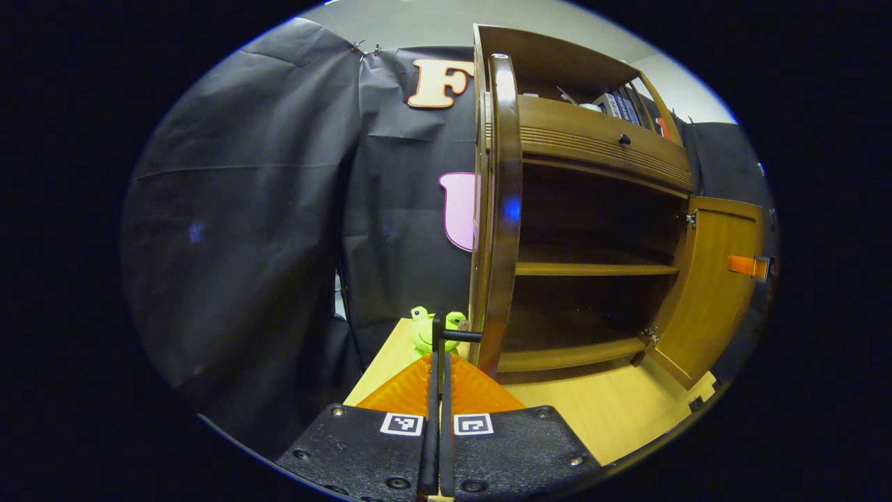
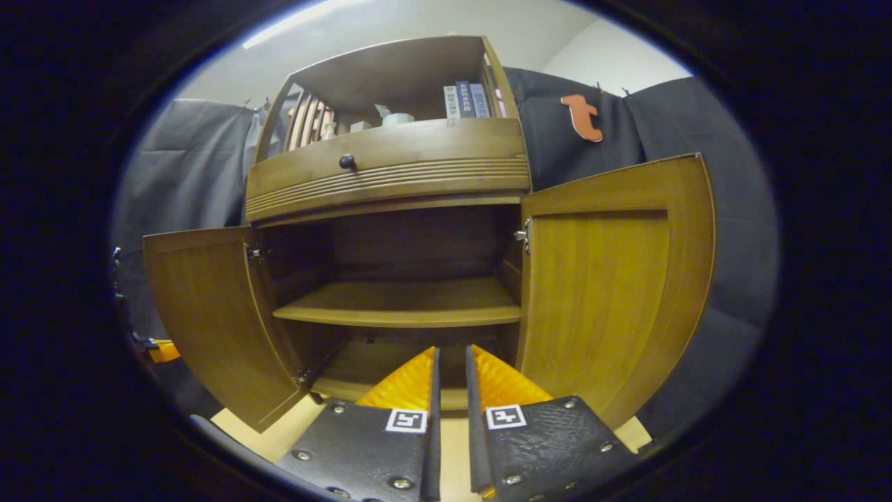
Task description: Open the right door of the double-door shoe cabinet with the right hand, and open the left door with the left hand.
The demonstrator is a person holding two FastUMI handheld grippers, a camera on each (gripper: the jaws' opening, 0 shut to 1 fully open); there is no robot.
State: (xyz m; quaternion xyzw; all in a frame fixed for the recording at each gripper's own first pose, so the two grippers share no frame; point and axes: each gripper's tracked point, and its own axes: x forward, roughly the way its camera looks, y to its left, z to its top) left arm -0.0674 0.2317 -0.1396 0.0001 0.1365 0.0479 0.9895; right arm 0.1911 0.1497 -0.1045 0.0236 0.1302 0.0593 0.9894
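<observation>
On a pale table, the cabinet is seen with both doors swung wide, the left door and right door flanking bare shelves. The left door's handle is pinched by the closed left gripper; the right gripper is held slightly parted, empty, before the shelves.

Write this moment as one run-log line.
left door open; right door open; left gripper shut on handle; right gripper open, holding nothing
</observation>
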